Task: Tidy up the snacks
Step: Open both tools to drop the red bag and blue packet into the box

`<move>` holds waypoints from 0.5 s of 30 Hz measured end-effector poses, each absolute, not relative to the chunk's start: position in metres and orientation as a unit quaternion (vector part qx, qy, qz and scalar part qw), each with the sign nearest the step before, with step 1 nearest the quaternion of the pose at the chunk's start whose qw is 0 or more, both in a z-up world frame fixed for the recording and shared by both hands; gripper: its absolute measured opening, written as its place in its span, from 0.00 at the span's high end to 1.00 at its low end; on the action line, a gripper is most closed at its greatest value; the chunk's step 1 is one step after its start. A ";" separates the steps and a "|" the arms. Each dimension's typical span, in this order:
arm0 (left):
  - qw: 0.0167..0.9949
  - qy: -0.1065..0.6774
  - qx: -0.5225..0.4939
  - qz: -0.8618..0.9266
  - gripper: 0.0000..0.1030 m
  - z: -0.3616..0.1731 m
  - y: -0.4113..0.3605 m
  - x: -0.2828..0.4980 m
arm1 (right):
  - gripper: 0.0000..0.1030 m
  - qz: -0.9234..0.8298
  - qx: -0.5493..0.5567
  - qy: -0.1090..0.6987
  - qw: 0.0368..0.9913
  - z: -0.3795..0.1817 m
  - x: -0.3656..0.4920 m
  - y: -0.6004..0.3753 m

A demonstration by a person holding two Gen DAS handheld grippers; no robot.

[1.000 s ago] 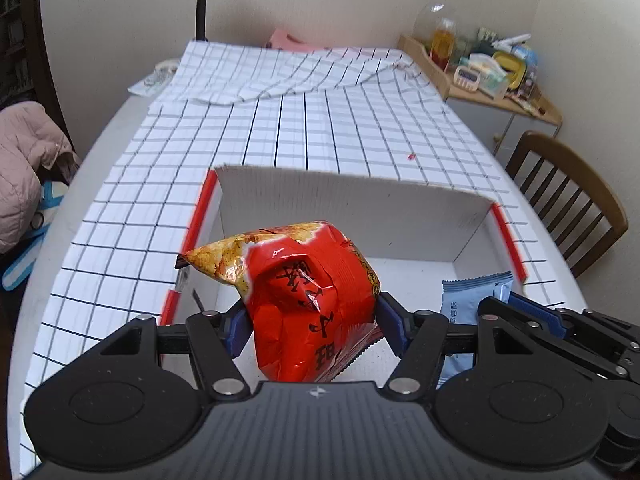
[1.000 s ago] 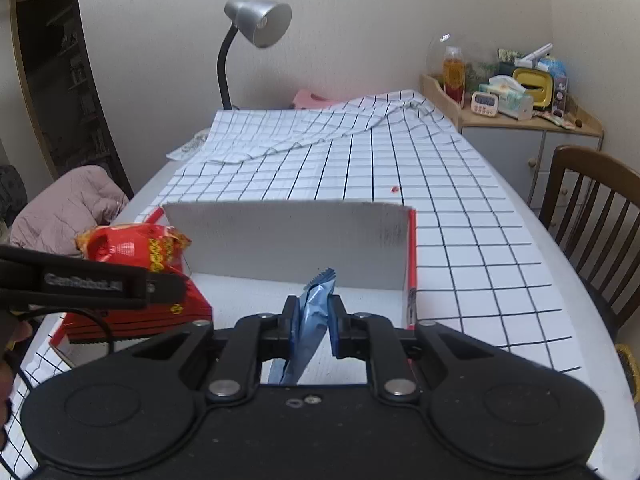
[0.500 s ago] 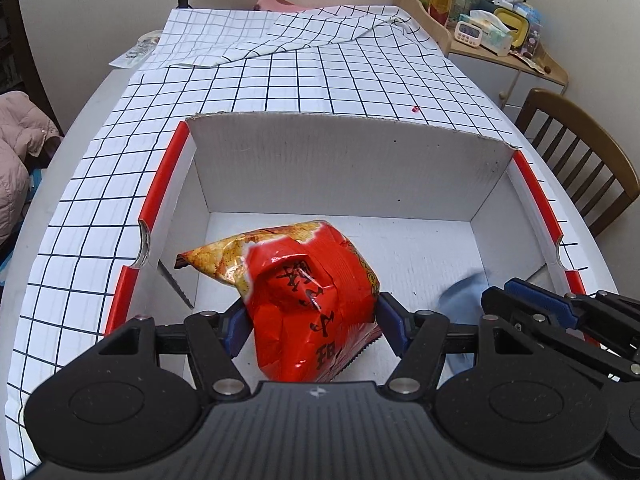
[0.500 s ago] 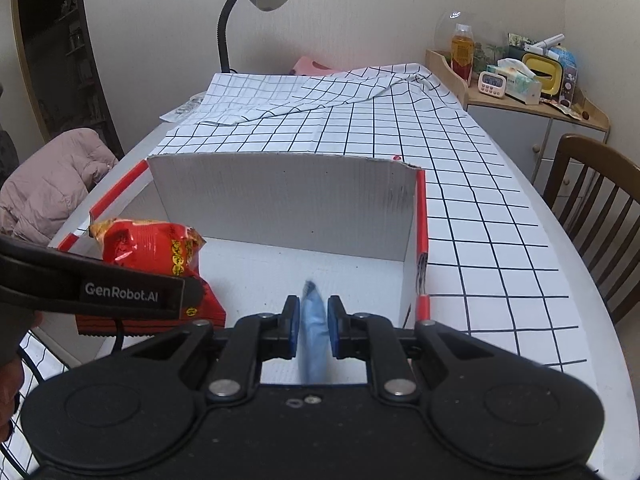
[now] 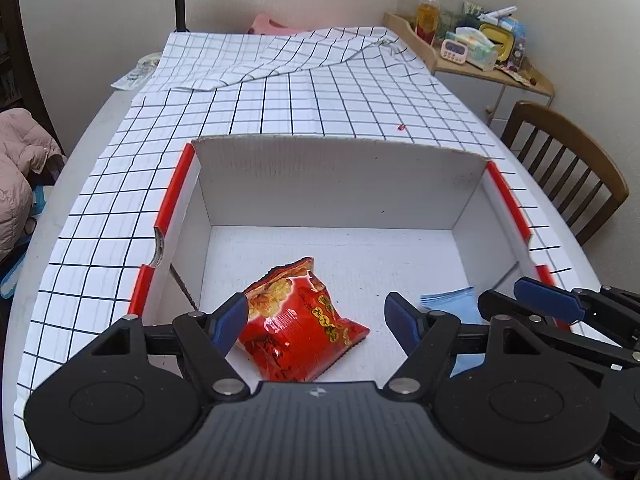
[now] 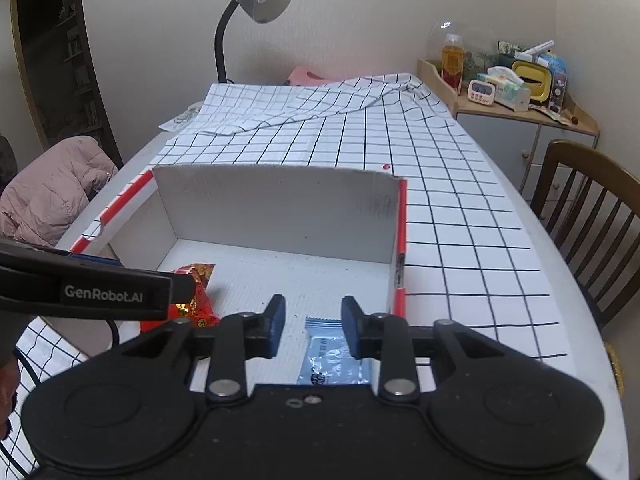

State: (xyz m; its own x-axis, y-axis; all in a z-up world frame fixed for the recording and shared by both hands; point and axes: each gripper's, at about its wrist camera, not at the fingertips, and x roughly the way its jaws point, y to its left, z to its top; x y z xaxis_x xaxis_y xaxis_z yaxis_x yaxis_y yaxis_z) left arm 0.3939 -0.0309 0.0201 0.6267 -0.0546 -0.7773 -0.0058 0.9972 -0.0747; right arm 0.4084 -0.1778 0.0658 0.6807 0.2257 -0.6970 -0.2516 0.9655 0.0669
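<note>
Our left gripper (image 5: 314, 322) and right gripper (image 6: 313, 326) have fingers spread wide, gripping nothing. Just below, the red snack bag (image 5: 304, 320) and blue packet (image 6: 334, 354) lie in the white box (image 5: 340, 184). We should lift straight up, clearing its walls.

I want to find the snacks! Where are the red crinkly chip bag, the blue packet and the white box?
Red crinkly chip bag (image 5: 304, 328), left wrist view, bag's middle.
Light blue flat packet (image 6: 332, 354), right wrist view, packet's middle.
White cardboard box with red edges (image 5: 340, 184), left wrist view, far wall.
</note>
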 end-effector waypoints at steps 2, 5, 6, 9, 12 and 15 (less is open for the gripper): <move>0.903 0.427 -0.038 -0.014 0.27 0.026 -0.031 0.387 | 0.67 0.131 -0.014 0.374 0.918 0.071 0.403 -0.180; 0.908 0.417 -0.039 -0.017 0.27 0.036 -0.032 0.374 | 0.63 0.130 -0.012 0.368 0.920 0.080 0.393 -0.183; 0.909 0.415 -0.039 -0.019 0.27 0.039 -0.032 0.369 | 0.59 0.131 -0.011 0.366 0.921 0.083 0.390 -0.183; 0.912 0.407 -0.037 -0.023 0.27 0.048 -0.032 0.355 | 0.52 0.135 -0.012 0.357 0.924 0.093 0.377 -0.185; 0.916 0.400 -0.039 -0.024 0.27 0.056 -0.030 0.340 | 0.46 0.140 -0.009 0.349 0.927 0.102 0.362 -0.186; 0.918 0.394 -0.042 -0.027 0.27 0.064 -0.026 0.324 | 0.36 0.146 -0.004 0.339 0.929 0.112 0.347 -0.186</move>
